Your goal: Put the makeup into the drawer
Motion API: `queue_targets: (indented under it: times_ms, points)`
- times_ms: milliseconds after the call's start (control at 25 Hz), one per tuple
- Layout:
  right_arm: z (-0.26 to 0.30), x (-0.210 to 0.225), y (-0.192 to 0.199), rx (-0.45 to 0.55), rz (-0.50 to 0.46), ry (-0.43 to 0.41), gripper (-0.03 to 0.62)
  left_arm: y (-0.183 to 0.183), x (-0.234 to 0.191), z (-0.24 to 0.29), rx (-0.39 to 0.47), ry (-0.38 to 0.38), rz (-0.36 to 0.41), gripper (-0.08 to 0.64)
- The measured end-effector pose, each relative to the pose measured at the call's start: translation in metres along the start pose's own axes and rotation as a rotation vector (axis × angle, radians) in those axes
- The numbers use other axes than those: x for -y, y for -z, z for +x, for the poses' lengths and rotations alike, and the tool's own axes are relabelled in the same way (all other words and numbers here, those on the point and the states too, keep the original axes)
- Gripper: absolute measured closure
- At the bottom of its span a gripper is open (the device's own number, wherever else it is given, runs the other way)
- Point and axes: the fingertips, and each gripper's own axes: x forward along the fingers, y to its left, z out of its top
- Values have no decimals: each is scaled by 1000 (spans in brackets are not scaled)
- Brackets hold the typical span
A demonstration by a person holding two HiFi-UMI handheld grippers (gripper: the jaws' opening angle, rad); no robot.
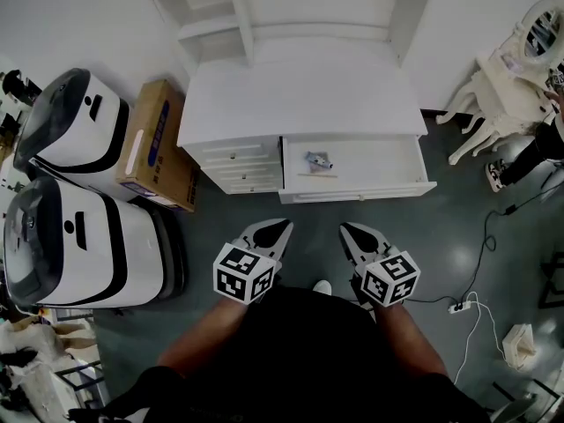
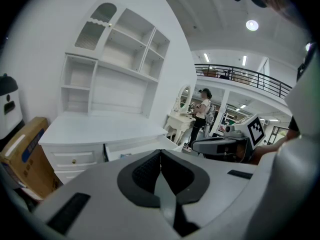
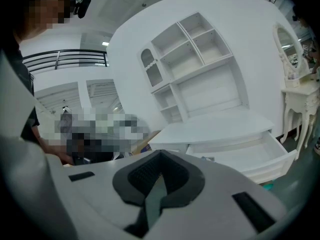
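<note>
Seen from above, my left hand-held gripper (image 1: 280, 227) and right hand-held gripper (image 1: 349, 230) are side by side, each with its jaws pressed together on nothing, well short of the white desk (image 1: 300, 95). The makeup (image 1: 318, 159) already lies inside the open drawer (image 1: 357, 193), toward its left side. Pushing the drawer front off-centre could skew and jam it, I judge, and a hard shove could send the makeup sliding.

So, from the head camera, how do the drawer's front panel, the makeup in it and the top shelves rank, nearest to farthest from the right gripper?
From the right gripper:
1. The drawer's front panel, just ahead of it.
2. The makeup, inside the open drawer, slightly left.
3. The top shelves, at the desk's back.
</note>
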Motion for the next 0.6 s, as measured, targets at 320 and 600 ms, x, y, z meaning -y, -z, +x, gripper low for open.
queue_targets:
  times_ms: [320,600]
  points:
    - [-2,1,-1,4,-1,-2,568,0,2,-1,-3,-2,8,549]
    - [-3,0,-1,5,-4,-11,567,-3,6,-2,-4,-5,22,549]
